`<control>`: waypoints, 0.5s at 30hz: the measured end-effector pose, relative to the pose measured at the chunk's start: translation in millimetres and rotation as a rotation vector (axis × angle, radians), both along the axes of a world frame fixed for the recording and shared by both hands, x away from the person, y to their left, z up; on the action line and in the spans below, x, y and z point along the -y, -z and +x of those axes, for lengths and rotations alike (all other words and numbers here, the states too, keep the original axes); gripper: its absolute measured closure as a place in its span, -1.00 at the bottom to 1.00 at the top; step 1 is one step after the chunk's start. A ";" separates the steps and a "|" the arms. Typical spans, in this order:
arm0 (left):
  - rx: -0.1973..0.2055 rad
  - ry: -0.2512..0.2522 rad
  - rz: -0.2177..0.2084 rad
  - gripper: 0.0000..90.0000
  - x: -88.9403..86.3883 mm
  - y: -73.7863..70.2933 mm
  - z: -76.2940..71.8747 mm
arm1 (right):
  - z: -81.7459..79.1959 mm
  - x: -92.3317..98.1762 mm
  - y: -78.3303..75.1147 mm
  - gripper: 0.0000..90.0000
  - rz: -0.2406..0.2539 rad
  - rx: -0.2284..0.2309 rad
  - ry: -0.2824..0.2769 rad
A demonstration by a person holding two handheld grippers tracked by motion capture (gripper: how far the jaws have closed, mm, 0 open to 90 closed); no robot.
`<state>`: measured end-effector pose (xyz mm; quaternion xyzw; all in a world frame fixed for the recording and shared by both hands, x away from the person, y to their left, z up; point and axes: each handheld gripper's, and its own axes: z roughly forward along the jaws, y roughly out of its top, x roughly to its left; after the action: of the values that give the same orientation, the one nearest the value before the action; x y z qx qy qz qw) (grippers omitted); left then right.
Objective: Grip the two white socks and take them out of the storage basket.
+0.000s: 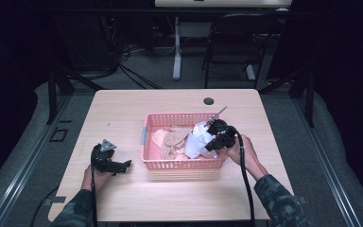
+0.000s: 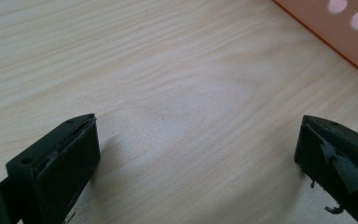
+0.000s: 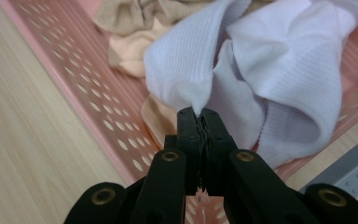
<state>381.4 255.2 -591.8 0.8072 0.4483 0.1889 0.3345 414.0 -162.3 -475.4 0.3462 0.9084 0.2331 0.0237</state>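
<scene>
A pink perforated basket stands in the middle of the table and holds beige and peach socks and a white sock. My right gripper reaches in over the basket's right side and is shut on a fold of the white sock, its two jaws pressed together on the cloth. Beneath it lie the beige socks and the basket's wall. My left gripper rests on the table left of the basket, open, with bare wood between its fingers.
The wooden table has a round cable hole behind the basket. A corner of the basket shows in the left gripper view. A black chair and a table leg stand beyond the table.
</scene>
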 end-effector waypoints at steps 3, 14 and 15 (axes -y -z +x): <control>0.000 0.000 0.000 -1.00 0.0 0.0 0.0 | -0.2 0.9 -6.6 0.96 0.012 0.011 -0.008; 0.000 0.000 0.000 -1.00 0.0 0.0 0.0 | -1.2 4.6 -29.2 0.97 0.091 0.068 -0.010; 0.000 0.000 0.000 -1.00 0.0 0.0 0.0 | -1.4 4.5 -31.0 0.97 0.097 0.073 -0.007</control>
<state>381.4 255.2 -591.8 0.8072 0.4482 0.1888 0.3345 412.7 -166.7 -444.5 0.3351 0.8957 0.2897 0.0394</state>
